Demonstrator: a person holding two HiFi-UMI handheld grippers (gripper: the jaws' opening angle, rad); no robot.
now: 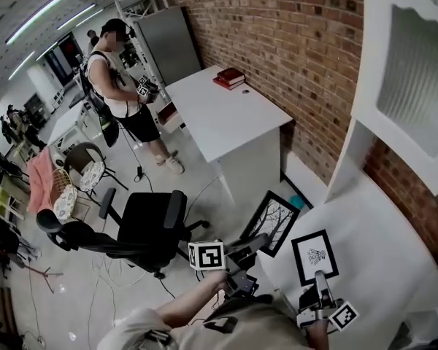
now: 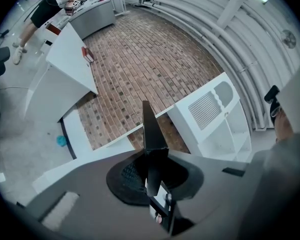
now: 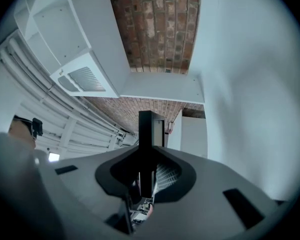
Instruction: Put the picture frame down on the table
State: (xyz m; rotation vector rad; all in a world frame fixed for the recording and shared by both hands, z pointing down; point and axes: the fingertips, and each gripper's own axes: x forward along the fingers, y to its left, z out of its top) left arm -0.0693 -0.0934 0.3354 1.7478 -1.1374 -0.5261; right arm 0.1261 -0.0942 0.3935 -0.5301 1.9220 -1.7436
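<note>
I am holding a picture frame in each gripper. My left gripper (image 1: 254, 245) is pinching the larger picture frame (image 1: 274, 221), a black one with a drawing of bare branches, by its near edge. In the left gripper view the jaws are standing narrow, pressed on that frame (image 2: 149, 129), which is running edge-on straight ahead of them. It is hanging tilted just ahead of the left gripper, off the edge of the white table (image 1: 383, 257) and above the floor. My right gripper (image 1: 319, 277) is gripping the smaller picture frame (image 1: 315, 255), black with a white mat and a small dark drawing, by its near edge. In the right gripper view the jaws are likewise closed narrow on this frame (image 3: 149, 126), seen edge-on. It is reaching out ahead of the right gripper over the table, picture side up, and I cannot tell whether it is touching the tabletop. A brick wall (image 1: 292, 42) is rising beyond both grippers. Far ahead of the left gripper a white desk (image 1: 226, 115) is carrying red books (image 1: 230, 77), and a black office chair (image 1: 150, 224) is standing to that gripper's left.
</note>
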